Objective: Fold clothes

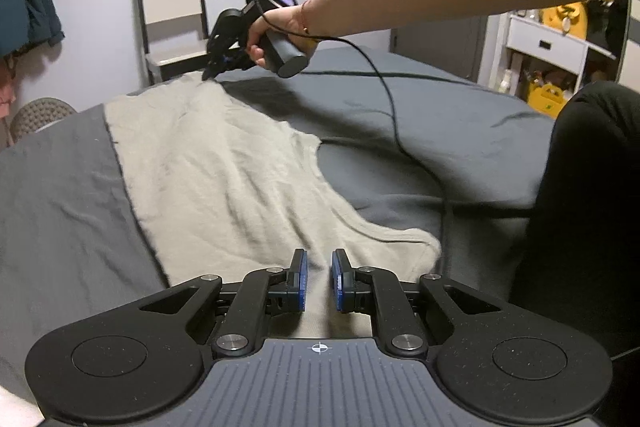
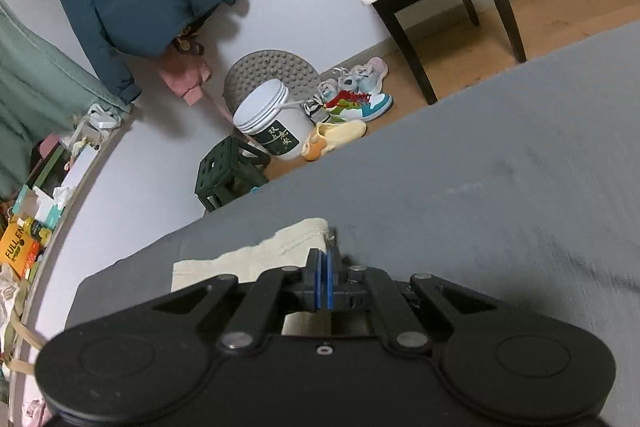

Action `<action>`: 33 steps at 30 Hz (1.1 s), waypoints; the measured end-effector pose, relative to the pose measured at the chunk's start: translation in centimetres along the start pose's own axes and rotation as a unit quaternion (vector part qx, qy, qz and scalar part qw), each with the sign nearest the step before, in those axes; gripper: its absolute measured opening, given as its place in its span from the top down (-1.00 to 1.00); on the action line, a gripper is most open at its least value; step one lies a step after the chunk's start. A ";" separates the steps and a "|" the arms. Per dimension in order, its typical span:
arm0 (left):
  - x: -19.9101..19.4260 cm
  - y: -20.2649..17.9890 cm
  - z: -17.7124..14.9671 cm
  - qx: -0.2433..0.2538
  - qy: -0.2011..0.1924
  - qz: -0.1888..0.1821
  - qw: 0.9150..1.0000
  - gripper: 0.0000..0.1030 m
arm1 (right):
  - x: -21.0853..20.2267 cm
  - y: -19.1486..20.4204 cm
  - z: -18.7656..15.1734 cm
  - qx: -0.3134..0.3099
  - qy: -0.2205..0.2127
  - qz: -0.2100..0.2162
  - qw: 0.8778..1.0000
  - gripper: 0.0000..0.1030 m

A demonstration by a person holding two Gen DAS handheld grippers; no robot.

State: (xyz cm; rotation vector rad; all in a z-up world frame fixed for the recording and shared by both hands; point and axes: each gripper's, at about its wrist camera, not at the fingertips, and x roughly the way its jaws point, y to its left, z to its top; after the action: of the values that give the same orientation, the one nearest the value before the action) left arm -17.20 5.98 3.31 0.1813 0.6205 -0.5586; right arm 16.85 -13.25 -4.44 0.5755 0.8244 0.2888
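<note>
A cream garment [image 1: 224, 179] lies spread along the grey bed [image 1: 60, 211], reaching from near me to the far edge. My left gripper [image 1: 319, 275] hovers open just over its near end, with cloth showing between the blue pads. At the far end a person's hand holds my right gripper [image 1: 210, 71], its tips down on the garment's far corner. In the right wrist view that gripper [image 2: 323, 255] is shut on the cream garment's corner [image 2: 288, 247], which lies on the grey bed [image 2: 500, 195] close to its edge.
A black cable [image 1: 394, 115] trails across the bed from the right gripper. A chair [image 1: 172, 23] stands beyond the far edge. A dark-clothed leg [image 1: 584, 227] rests on the bed at right. On the floor are a white bucket [image 2: 276, 123], shoes [image 2: 352, 95] and a green stool [image 2: 228, 171].
</note>
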 end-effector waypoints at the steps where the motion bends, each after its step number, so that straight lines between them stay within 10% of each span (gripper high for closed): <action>1: 0.0 0.0 0.0 -0.002 -0.002 -0.007 1.000 0.76 | 0.1 0.1 0.0 -0.004 0.003 0.001 1.000 0.93; 7: 0.0 -0.2 0.2 -0.003 -0.001 -0.014 1.000 0.75 | -0.7 0.6 0.3 -0.009 0.000 -0.010 1.000 0.33; 19: -1.9 -0.7 0.7 0.011 -0.024 -0.004 1.000 0.75 | -14.7 2.6 -11.8 -0.068 0.095 0.055 0.992 0.44; 33: -3.4 -0.9 1.1 0.032 -0.010 0.038 0.999 0.75 | -14.6 2.3 -17.3 -0.093 0.102 0.079 0.987 0.67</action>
State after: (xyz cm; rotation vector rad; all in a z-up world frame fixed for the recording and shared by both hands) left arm -19.39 6.38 6.26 0.2596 0.5742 -0.5059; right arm -5.85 -11.74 -3.55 0.4402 0.9385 0.5715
